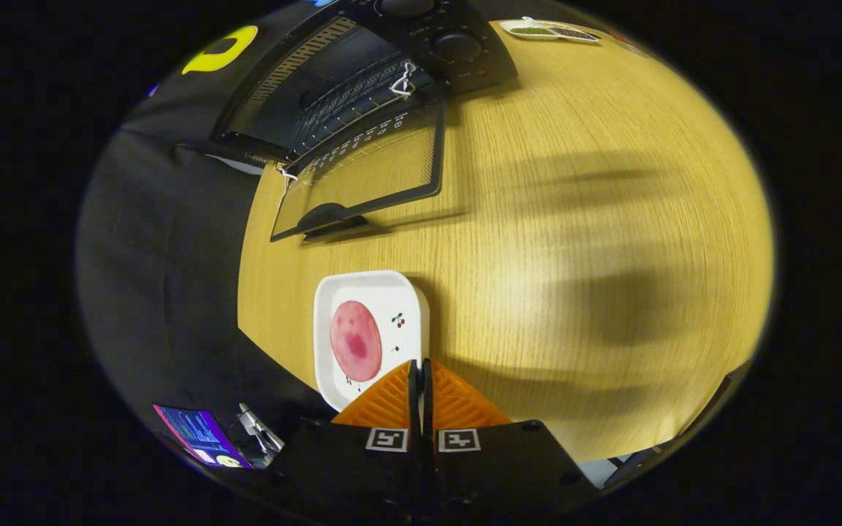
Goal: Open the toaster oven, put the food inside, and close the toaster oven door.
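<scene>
The black toaster oven (362, 80) stands at the far side of the wooden table (574, 241), its glass door (366, 175) folded down flat and its wire rack visible inside. A white square plate (399, 292) with small cherry prints lies just ahead of my fingers, a round pink slice of food (355, 341) on it. My gripper (419, 369) hovers over the plate's near edge, fingers pressed together with nothing between them. The pink slice sits slightly left of the fingertips.
Two round knobs (457, 45) sit on the oven's control panel to the right of the door. A small dish of dark bits (549, 31) rests at the table's far edge. Black cloth drapes left of the table. A lit screen (198, 435) lies low on the left.
</scene>
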`<state>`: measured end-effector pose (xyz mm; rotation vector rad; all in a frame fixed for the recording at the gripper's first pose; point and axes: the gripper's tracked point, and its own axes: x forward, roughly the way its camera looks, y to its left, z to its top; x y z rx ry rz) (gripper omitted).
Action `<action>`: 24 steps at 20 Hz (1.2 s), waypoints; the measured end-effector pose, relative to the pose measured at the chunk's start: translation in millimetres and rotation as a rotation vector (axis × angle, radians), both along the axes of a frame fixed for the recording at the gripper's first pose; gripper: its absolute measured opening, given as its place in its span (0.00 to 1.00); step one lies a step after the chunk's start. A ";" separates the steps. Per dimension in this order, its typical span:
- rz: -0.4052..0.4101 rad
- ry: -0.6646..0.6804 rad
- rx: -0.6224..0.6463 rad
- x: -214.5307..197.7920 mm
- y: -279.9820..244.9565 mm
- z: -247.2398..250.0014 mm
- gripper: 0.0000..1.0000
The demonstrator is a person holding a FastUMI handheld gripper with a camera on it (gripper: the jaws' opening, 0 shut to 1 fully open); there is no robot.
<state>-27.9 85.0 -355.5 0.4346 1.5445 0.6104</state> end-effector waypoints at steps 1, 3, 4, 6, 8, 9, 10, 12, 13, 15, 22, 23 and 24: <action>-0.013 0.003 0.023 -0.9 4.3 4.8 0.02; -0.025 0.007 0.061 -1.2 12.0 13.3 0.02; -0.035 0.008 0.081 -1.0 16.8 18.6 0.01; -0.059 0.015 0.119 -0.2 25.8 29.0 0.01; -0.097 0.020 0.154 4.0 34.0 40.7 0.02; -0.120 0.020 0.171 8.2 38.0 47.1 0.01; -0.146 0.012 0.183 14.5 42.1 52.7 0.01; -0.210 -0.011 0.193 28.9 48.8 61.8 0.01; -0.244 -0.024 0.197 37.4 50.5 65.7 0.01; -0.309 -0.048 0.203 54.3 55.6 72.4 0.01; -0.410 -0.097 0.169 86.5 68.1 68.0 0.01; -0.435 -0.111 0.160 92.1 69.5 67.0 0.01; -0.463 -0.127 0.151 98.8 71.1 65.8 0.01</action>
